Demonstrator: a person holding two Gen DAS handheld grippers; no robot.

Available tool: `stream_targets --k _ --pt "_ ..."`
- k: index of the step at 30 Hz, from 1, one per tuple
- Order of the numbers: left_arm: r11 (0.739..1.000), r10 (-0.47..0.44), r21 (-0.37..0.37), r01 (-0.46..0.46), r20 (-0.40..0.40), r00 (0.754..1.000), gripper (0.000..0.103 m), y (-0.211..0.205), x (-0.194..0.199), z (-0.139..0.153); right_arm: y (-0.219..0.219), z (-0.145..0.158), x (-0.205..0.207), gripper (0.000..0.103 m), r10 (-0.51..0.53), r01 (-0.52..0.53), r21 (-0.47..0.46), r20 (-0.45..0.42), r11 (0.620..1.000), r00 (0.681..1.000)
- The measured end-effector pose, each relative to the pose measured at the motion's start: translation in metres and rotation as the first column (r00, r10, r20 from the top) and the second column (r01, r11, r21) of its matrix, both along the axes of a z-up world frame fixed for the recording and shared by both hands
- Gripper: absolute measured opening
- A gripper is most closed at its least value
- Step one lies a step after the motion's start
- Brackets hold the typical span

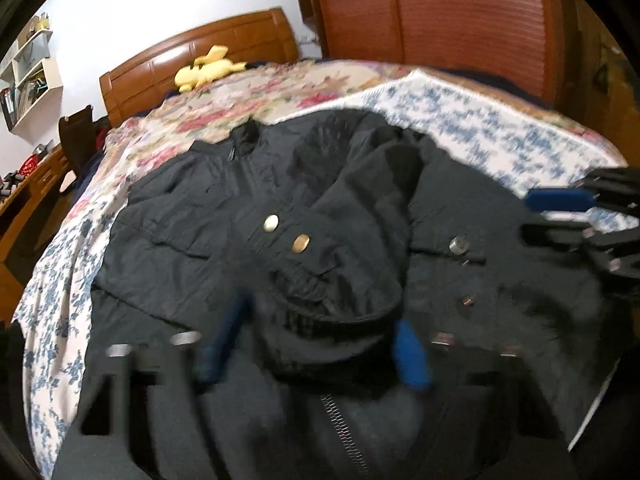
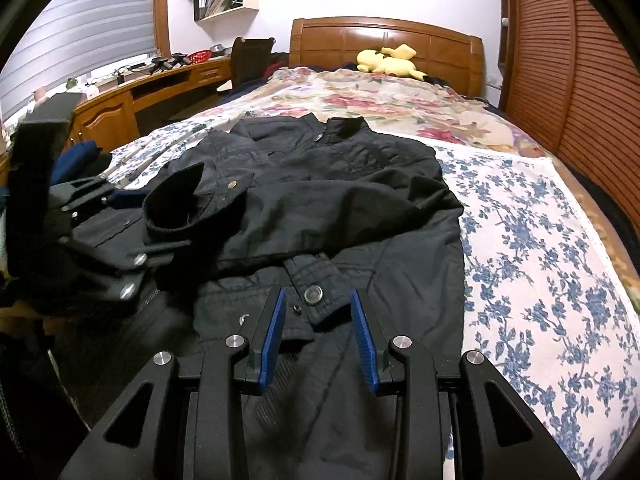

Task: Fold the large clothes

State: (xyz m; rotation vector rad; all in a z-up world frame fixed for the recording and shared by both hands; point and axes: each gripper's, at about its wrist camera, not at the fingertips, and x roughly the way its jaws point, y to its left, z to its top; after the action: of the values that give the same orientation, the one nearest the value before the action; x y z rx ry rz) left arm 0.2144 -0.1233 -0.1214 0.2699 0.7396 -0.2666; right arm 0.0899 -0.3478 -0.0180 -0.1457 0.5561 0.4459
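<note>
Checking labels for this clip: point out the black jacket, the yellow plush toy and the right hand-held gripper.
black jacket (image 2: 340, 184): right wrist view, on its chest panel.
yellow plush toy (image 2: 386, 61): right wrist view, on its body.
right hand-held gripper (image 2: 318, 340): right wrist view, midway between its blue-padded fingertips.

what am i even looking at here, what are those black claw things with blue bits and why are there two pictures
The claws are two handheld grippers, one in each of a person's hands, each carrying a wide-angle camera looking along its fingers. One picture comes from the left gripper, the other from the right gripper; each also shows the other at its edge. The blue bits are the finger pads. A black jacket lies on a bed with floral covers, one sleeve folded across its front, a yellow plush toy by the headboard. The right gripper's pads stand apart over the hem, holding nothing. The left view is blurred, so its grip is unclear.
</note>
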Motion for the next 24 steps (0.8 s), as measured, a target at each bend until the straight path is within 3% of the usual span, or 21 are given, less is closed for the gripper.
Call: stream_targets --k 2,5,10,16,22,24 --pt "1.000 0.003 -0.030 -0.003 -0.024 1.000 0.015 0.007 0.001 0.000 -0.003 -0.001 -0.002 0.035 -0.003 0.003 -0.002 -0.002 1.000 1.000" --pt "0.996 0.046 -0.073 -0.044 0.020 0.999 0.012 0.024 -0.010 0.010 -0.008 0.000 -0.003 0.035 -0.006 0.006 -0.002 0.002 1.000 1.000" --pt "0.985 0.114 -0.137 -0.104 0.065 0.991 0.012 0.051 -0.038 0.026 -0.009 0.002 -0.003 0.035 -0.007 0.007 0.005 0.003 1.000 1.000" --pt "0.987 0.125 -0.102 -0.120 0.043 0.991 0.012 0.059 -0.057 0.018 -0.002 0.002 0.001 0.035 0.007 -0.007 0.006 0.005 1.000 1.000" --pt "0.987 0.114 -0.121 -0.106 0.062 0.992 0.041 0.070 -0.078 0.019 0.007 0.000 0.009 0.035 0.020 -0.020 -0.003 -0.003 1.000 1.000" --pt "0.985 0.117 -0.138 -0.106 0.074 0.990 0.044 0.076 -0.083 0.024 0.011 -0.001 0.011 0.035 0.025 -0.025 -0.006 -0.006 1.000 1.000"
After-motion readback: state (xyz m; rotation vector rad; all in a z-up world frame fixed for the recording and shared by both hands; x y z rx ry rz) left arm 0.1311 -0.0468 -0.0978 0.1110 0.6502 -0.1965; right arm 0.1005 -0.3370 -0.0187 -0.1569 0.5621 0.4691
